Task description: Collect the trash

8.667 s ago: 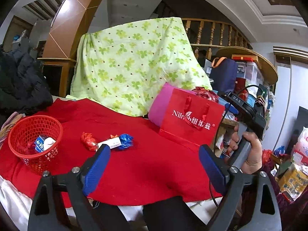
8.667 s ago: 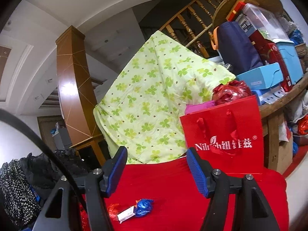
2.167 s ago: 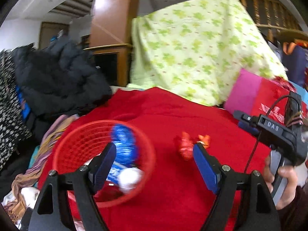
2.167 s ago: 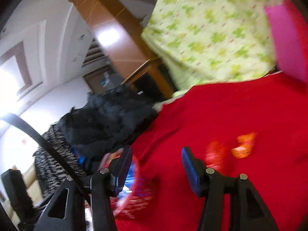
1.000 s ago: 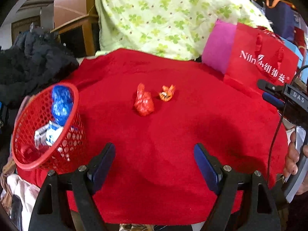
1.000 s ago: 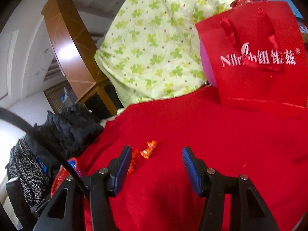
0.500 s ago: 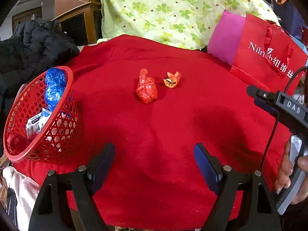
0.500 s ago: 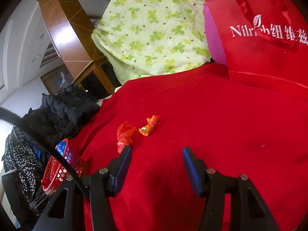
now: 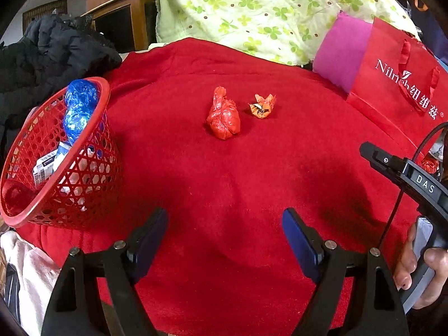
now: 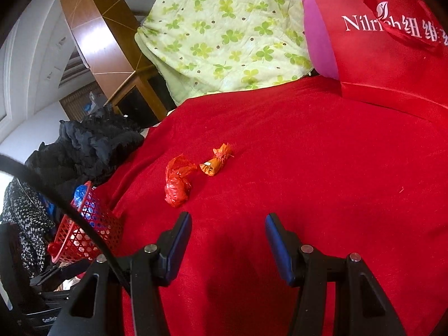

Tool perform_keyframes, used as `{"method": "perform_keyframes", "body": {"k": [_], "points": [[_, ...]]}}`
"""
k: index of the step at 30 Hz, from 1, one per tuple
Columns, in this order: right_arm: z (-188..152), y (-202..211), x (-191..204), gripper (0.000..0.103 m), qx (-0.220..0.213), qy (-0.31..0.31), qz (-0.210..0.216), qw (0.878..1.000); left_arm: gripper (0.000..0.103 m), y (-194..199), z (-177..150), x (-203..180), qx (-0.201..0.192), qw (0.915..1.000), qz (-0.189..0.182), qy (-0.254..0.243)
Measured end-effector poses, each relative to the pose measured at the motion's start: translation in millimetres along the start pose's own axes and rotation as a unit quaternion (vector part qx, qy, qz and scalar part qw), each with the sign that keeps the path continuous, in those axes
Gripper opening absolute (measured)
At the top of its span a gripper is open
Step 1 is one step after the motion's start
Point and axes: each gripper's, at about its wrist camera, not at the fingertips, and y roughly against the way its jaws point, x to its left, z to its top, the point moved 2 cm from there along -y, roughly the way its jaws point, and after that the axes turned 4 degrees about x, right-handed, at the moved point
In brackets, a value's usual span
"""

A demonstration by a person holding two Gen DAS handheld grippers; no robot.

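Observation:
A crumpled red wrapper (image 9: 224, 121) and a smaller orange wrapper (image 9: 261, 106) lie side by side on the red cloth (image 9: 224, 182). They also show in the right wrist view: the red wrapper (image 10: 177, 182) and the orange wrapper (image 10: 215, 162). A red mesh basket (image 9: 92, 165) at the left holds a blue wrapper (image 9: 79, 109) and white packets; it also shows in the right wrist view (image 10: 105, 226). My left gripper (image 9: 225, 228) is open and empty, near the front edge. My right gripper (image 10: 228, 231) is open and empty, a little short of the wrappers.
A red paper bag (image 9: 403, 84) and a pink bag (image 9: 341, 53) stand at the back right. A green clover-print cloth (image 9: 266, 8) covers something behind. Black clothing (image 9: 47, 53) is piled at the left. The right gripper's handle and hand (image 9: 420, 252) show at the right.
Both grippers have moved closer to the two wrappers and tilted lower over the cloth. The blue wrapper and white packet, earlier on the cloth, now lie in the basket.

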Motion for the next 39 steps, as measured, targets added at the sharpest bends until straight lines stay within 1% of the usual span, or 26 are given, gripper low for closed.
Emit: {"method": "perform_keyframes", "body": {"k": [11,14,17,24,27,32,39], "points": [[1,3,-8,0.058,-0.009,-0.022,0.014,1.000,0.084,0,2,3,-0.003,1.0000,0.001,0.005],[4,2,-5,0.058,-0.001,-0.022,0.014,1.000,0.084,2,6,5,-0.009,0.9999,0.003,0.003],[11,-1,0,0.058,0.004,-0.023,0.018,1.000,0.084,3,9,8,-0.020,0.9997,0.011,-0.001],[41,-8,30,0.058,-0.022,-0.002,0.019,1.000,0.084,-1,22,13,-0.030,0.9991,0.029,-0.006],[50,-14,42,0.058,-0.028,-0.003,0.022,0.999,0.084,1,31,12,-0.042,0.9981,0.042,-0.013],[55,-29,55,0.058,-0.026,0.000,0.027,0.999,0.084,3,39,5,-0.056,0.9964,0.056,-0.030],[62,-49,57,0.058,-0.020,-0.012,0.032,0.999,0.084,-4,43,-1,-0.054,0.9952,0.068,-0.046]]}}
